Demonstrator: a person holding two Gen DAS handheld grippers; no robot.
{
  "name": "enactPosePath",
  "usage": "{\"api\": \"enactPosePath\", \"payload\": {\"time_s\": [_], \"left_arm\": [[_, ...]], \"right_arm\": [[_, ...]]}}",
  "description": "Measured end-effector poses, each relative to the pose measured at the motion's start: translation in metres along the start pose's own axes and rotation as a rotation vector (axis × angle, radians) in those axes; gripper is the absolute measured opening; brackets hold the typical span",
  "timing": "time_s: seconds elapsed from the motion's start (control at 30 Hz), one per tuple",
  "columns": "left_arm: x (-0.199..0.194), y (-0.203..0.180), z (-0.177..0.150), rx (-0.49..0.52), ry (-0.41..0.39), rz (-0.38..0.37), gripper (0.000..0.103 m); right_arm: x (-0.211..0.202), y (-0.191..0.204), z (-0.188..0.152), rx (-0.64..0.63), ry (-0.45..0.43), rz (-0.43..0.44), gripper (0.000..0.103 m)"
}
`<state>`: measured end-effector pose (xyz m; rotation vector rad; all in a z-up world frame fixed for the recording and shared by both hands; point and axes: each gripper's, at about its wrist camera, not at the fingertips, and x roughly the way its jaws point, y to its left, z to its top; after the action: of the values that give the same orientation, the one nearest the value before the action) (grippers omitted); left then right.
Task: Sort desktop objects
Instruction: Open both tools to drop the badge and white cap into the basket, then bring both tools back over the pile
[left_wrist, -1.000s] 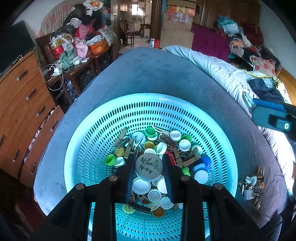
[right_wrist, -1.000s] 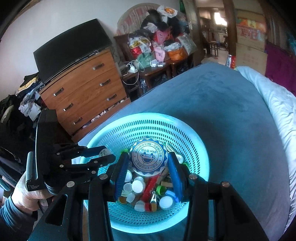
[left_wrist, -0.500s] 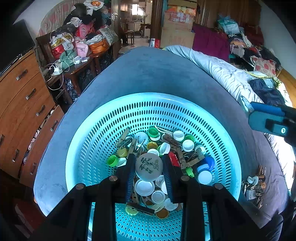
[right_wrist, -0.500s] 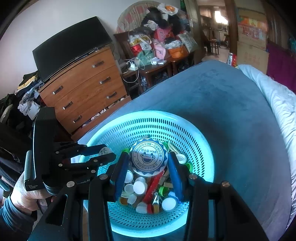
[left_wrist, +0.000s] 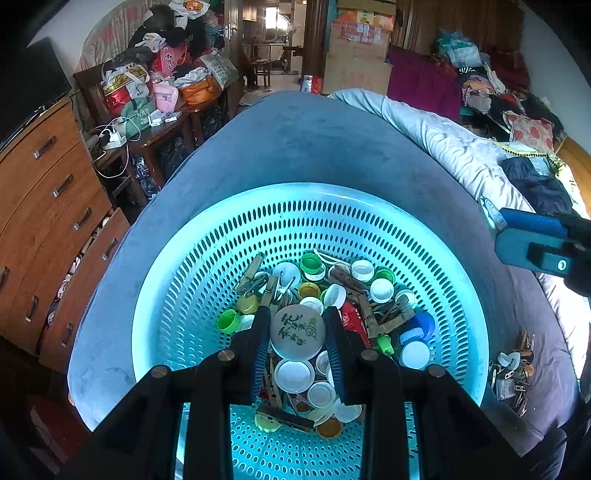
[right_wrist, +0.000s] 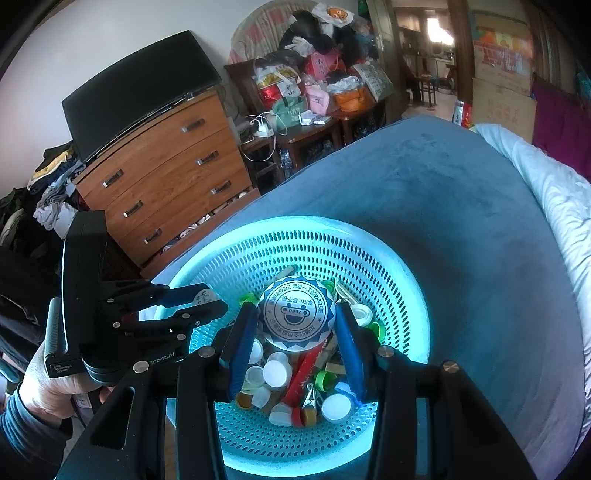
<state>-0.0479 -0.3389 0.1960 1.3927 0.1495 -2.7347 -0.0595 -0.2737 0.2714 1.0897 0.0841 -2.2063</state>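
Two tools loaded: left tool (left_wrist: 297, 332) clamped on a cream lid (left_wrist: 297, 332), right tool (right_wrist: 295, 325) clamped on a blue-printed lid (right_wrist: 297, 317), both above the cyan basket (left_wrist: 207, 258). Step: carry-out. Next, judged: move each clear to a separate pile.

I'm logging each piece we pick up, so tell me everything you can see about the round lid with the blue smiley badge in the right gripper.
The round lid is a flat white disc printed with a blue scalloped badge: a ring of characters around a smiling cartoon face. The print reads upside down from the right wrist. It looks like plastic, though that is uncertain. The right gripper clamps it by its edges between the blue pads, face toward the camera, above the turquoise basket of caps and clothespins. Nothing else touches it.
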Motion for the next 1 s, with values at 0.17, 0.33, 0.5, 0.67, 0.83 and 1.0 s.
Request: {"api": "enactPosePath", "payload": {"time_s": [0.17, 0.33, 0.5, 0.67, 0.83, 1.0], "left_arm": [[0.003, -0.004, 0.003, 0.023, 0.005, 0.022, 0.035], [0.002, -0.002, 0.004, 0.006, -0.017, 0.048, 0.059], [-0.001, 0.001, 0.007, -0.002, -0.035, 0.056, 0.059], [-0.004, -0.001, 0.006, -0.005, -0.044, 0.033, 0.059], [-0.027, -0.049, -0.016, 0.084, -0.104, -0.105, 0.059], [-0.028, -0.129, -0.065, 0.219, -0.087, -0.283, 0.060]], "right_arm": [[0.002, 0.000, 0.002, 0.001, -0.003, -0.001, 0.044], [0.002, 0.002, 0.001, 0.002, -0.017, 0.003, 0.068], [0.001, 0.000, 0.001, 0.003, -0.020, 0.004, 0.068], [-0.009, -0.006, -0.005, 0.004, -0.036, 0.025, 0.068], [-0.066, -0.056, -0.070, 0.029, -0.109, 0.010, 0.063], [-0.107, -0.158, -0.210, 0.204, 0.027, -0.168, 0.039]]}}
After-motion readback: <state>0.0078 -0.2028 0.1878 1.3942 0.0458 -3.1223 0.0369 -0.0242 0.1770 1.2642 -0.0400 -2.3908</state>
